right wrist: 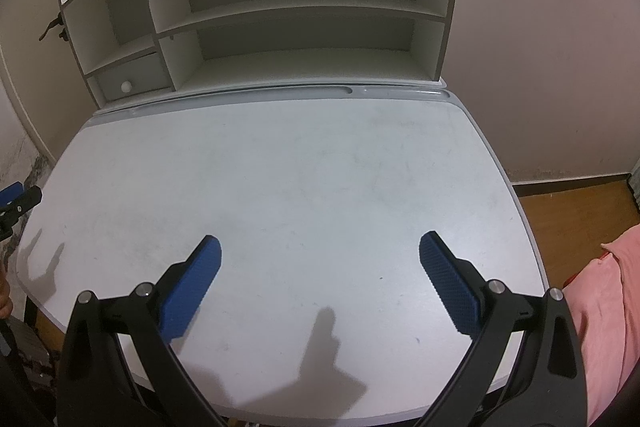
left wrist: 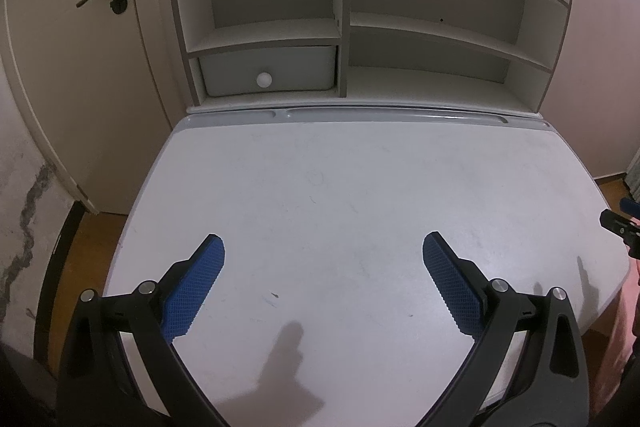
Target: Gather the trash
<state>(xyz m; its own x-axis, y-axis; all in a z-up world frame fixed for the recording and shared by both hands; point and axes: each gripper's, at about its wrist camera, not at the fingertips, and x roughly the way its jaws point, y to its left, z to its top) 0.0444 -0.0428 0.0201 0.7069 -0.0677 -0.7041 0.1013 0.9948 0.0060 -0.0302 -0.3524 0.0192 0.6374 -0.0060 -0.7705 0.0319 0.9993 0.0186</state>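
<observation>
My left gripper (left wrist: 323,247) hangs open over the near part of a white desk top (left wrist: 340,179), its blue pads (left wrist: 200,283) wide apart with nothing between them. My right gripper (right wrist: 320,247) is open too, above the same desk top (right wrist: 300,179), and empty. Each gripper's tip shows at the edge of the other's view: the right gripper (left wrist: 620,223) at far right, the left gripper (right wrist: 16,203) at far left. No piece of trash shows in either view.
A white shelf unit (left wrist: 352,27) with a small drawer (left wrist: 268,71) stands at the desk's back. A door (left wrist: 80,67) is to the left, wood floor (right wrist: 576,211) to the right. Pink cloth (right wrist: 600,307) lies at the right edge.
</observation>
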